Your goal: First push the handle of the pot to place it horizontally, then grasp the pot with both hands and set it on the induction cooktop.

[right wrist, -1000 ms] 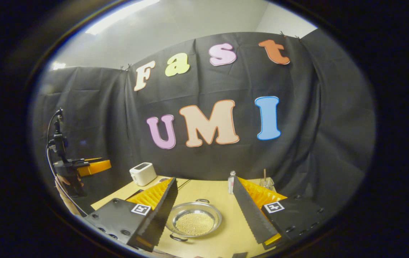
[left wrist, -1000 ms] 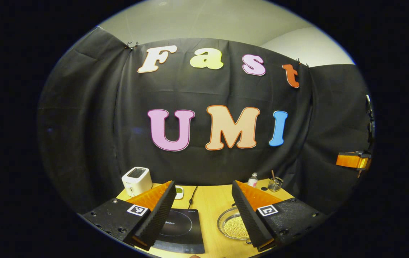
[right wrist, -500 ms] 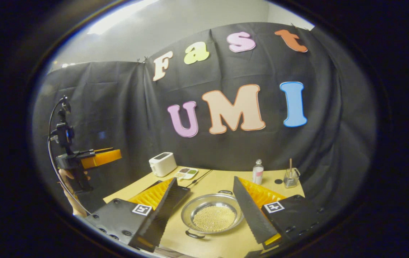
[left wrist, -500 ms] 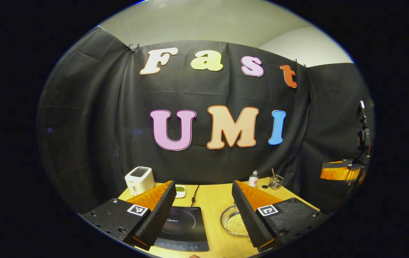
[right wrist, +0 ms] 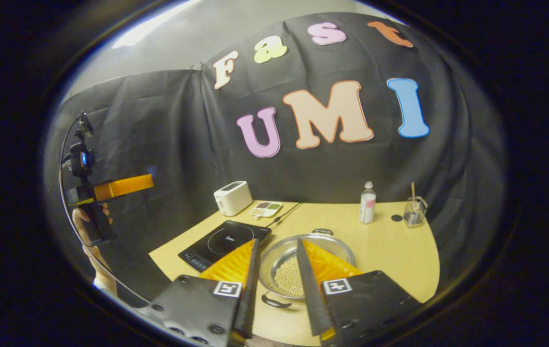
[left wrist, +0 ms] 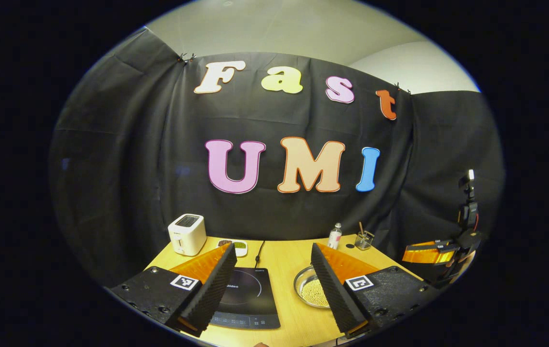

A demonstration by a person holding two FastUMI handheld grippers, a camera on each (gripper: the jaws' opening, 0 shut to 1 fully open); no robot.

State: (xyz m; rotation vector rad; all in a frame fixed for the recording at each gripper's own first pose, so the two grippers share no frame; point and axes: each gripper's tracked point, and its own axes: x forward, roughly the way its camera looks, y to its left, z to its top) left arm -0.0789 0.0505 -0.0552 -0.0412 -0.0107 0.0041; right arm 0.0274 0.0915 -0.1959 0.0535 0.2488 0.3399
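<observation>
2 tools are up in the air above the bench (right wrist: 395, 250). We see the left tool (left wrist: 269, 289) wide open and holding nothing. The right tool (right wrist: 274, 289) is open only a little, with nothing in it. The pot (right wrist: 306, 255) sits on the bench with little beads inside, just beside the induction cooktop (right wrist: 224, 241), with a dark handle (right wrist: 274, 302) near us.
</observation>
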